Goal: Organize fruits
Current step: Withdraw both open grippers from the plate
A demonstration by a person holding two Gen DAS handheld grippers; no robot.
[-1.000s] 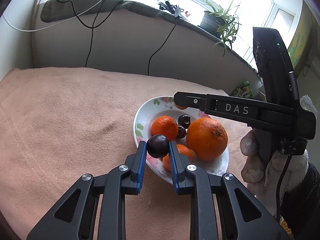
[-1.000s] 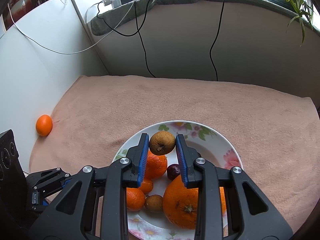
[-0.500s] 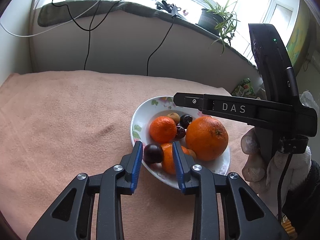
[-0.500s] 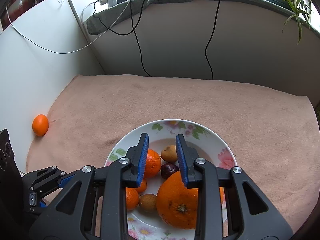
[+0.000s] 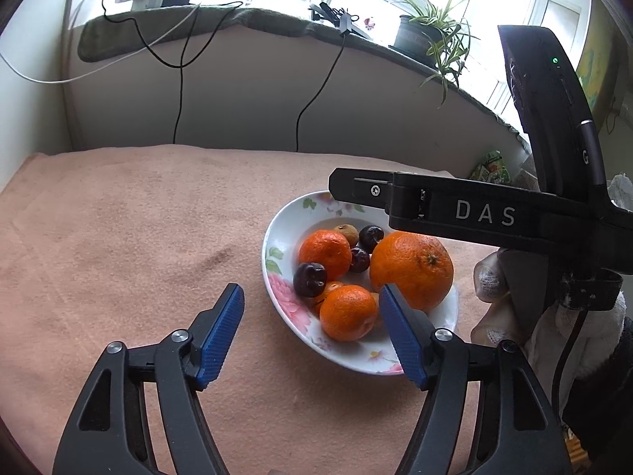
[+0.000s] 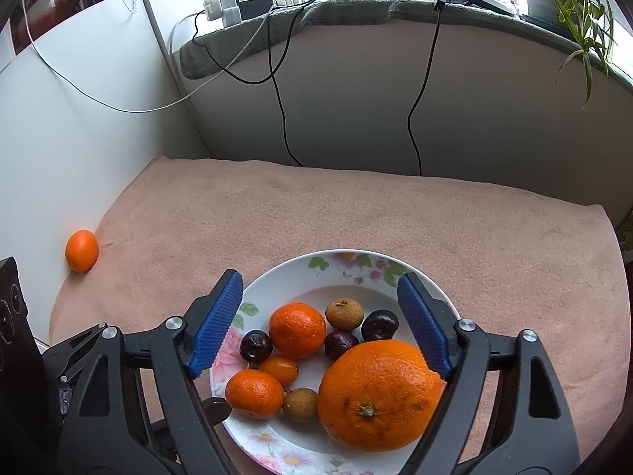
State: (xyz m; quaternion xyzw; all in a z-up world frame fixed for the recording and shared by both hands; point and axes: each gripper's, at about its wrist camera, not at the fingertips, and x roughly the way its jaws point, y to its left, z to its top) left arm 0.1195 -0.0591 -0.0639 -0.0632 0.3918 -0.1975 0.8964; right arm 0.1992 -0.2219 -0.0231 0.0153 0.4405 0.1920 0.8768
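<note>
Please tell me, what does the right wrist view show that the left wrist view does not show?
Only the right wrist view shows a stray small orange on the cloth by the white wall, away from the plate.

Only the left wrist view shows the right gripper's side marked DAS and the gloved hand holding it.

Both show the flowered plate of fruit with the large orange, the pink cloth, and the windowsill plant. Both grippers are open and empty.

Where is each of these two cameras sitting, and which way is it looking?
Left wrist view: on the left gripper, looking down along its open blue fingers at the plate; the right gripper's side and a gloved hand show.
Right wrist view: on the right gripper, open above the plate; the left gripper's edge shows.
Shared: plate, big orange, pink cloth.
</note>
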